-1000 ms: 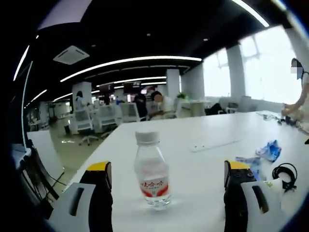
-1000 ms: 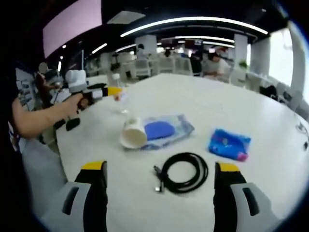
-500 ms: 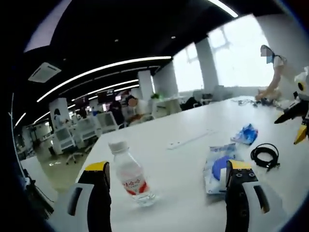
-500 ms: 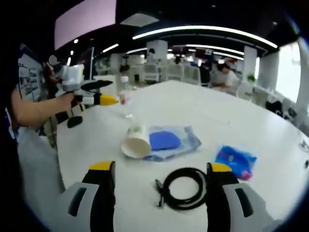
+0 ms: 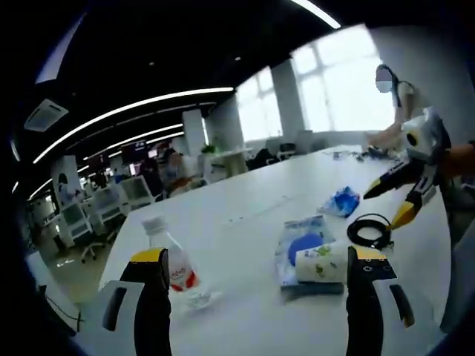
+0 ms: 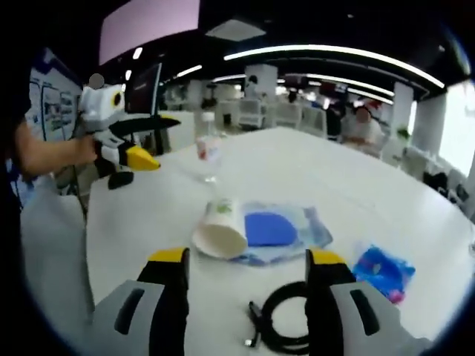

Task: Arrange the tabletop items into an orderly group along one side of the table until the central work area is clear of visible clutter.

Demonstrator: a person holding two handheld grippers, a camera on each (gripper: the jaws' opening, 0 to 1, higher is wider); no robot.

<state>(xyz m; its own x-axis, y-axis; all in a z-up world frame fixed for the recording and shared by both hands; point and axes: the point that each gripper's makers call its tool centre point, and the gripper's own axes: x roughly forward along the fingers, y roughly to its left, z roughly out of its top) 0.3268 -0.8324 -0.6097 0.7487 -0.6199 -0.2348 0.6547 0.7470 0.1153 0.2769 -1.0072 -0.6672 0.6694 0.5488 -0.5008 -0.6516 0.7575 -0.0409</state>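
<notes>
Cable [image 6: 288, 326] sits low in the right gripper view, coiled between the right gripper's [image 6: 247, 271] wide jaws. Cup [image 6: 220, 233] lies tipped at centre, bottle [image 6: 208, 154] above it. The left gripper [image 5: 252, 271] has wide, empty jaws, bottle lower left.

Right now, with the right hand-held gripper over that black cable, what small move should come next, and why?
Probably lower the right hand-held gripper straight onto the coiled black cable. Its jaws stand open, the coil lies loose on the white table just ahead between them, and nothing rests on it. The paper cup on its side and the clear bag lie farther off, so the cable seems the nearest loose item.
</notes>
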